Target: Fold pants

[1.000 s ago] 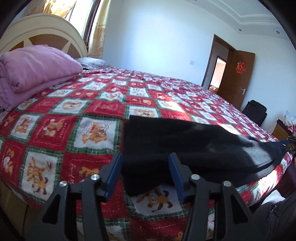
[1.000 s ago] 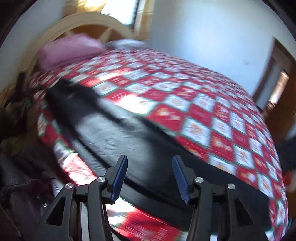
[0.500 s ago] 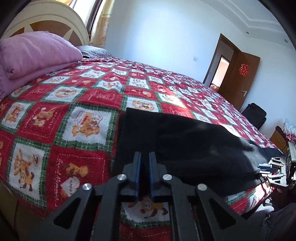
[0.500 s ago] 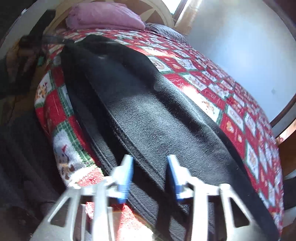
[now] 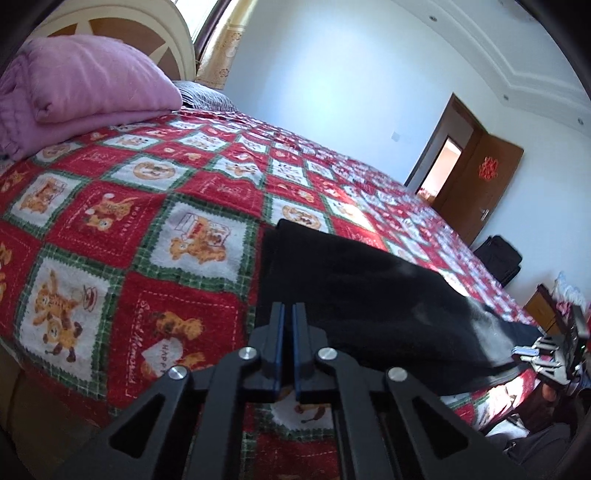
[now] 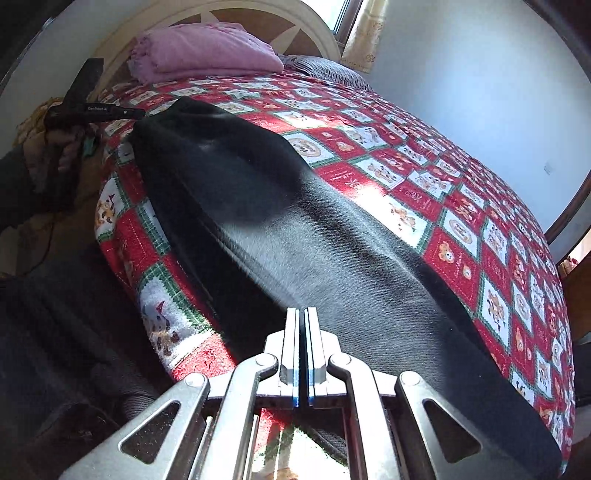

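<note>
Black pants (image 5: 369,288) lie stretched along the near edge of the bed on a red patchwork bedspread (image 5: 129,229). My left gripper (image 5: 287,306) sits at one end of them. Its jaws are nearly together, easing apart slightly, and pinch the dark cloth at the near corner. In the right wrist view the pants (image 6: 295,240) run away from my right gripper (image 6: 303,312), whose jaws are closing on the near edge of the fabric. Each gripper shows in the other's view: the right gripper (image 5: 517,350) at the far end, and the left gripper (image 6: 140,112) by the far corner.
A folded pink blanket (image 5: 81,85) and a grey pillow (image 5: 203,96) lie by the cream headboard (image 5: 147,26). A brown door (image 5: 480,177) stands open at the back right, with a black bag (image 5: 498,258) below it. A person's dark clothing (image 6: 55,314) fills the space beside the bed.
Both grippers went from wide open to nearly closed on the pants' near edge. The right one moved down and in towards the fabric. The left one rolled slightly and stayed in place.
</note>
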Available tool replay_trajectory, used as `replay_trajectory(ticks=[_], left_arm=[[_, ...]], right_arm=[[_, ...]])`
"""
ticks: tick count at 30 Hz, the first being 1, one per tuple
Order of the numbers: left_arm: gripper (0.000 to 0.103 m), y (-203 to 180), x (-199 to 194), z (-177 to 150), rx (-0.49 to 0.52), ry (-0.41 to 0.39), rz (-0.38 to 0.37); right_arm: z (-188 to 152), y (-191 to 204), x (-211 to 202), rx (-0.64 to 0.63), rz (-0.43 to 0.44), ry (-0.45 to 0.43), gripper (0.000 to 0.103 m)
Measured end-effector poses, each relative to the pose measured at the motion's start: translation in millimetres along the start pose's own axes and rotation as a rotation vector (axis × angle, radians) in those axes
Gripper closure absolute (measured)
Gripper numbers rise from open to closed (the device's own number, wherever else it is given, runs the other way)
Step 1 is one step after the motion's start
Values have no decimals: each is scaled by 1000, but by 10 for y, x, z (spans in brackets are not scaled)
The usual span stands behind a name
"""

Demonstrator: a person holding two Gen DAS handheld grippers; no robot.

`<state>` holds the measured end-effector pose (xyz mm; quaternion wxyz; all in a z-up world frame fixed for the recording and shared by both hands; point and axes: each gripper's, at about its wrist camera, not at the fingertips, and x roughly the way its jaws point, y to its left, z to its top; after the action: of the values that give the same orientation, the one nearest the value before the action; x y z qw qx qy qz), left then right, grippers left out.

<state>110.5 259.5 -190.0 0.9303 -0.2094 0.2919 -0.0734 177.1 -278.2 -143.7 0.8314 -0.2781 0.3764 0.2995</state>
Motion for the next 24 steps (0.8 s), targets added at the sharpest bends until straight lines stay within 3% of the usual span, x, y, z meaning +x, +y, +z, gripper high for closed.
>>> replay_trajectory(ticks=[2, 4, 5, 7, 9, 11, 14, 16, 18, 24], left_arm=[[76, 14, 1, -18, -28, 0, -18], [40, -21, -5, -30, -28, -12, -5], [33, -23, 5, -25, -34, -19, 1], [30, -22, 23, -32, -51, -24, -18], [34, -30, 68, -39, -46, -13, -7], [50, -48, 123, -45, -33, 8, 0], [54, -55, 151, -49, -27, 15, 16], [76, -40, 153, -48, -30, 20, 33], [89, 8, 151, -43, -38, 29, 49], [96, 18, 96, -61, -43, 22, 47]], right_arm=[[-16, -20, 31, 12, 1, 6, 100], [-35, -46, 72, 28, 7, 10, 100], [-43, -52, 86, 37, 8, 11, 100], [-48, -84, 107, 59, 12, 8, 100], [-48, -106, 133, 68, -8, 8, 100], [-46, -109, 168, 60, -24, 14, 100], [-57, -76, 221, 31, -50, 26, 100], [-71, -27, 289, -8, -98, 42, 100], [-83, 1, 317, -30, -115, 35, 100], [-70, -54, 278, 5, -85, 15, 103]])
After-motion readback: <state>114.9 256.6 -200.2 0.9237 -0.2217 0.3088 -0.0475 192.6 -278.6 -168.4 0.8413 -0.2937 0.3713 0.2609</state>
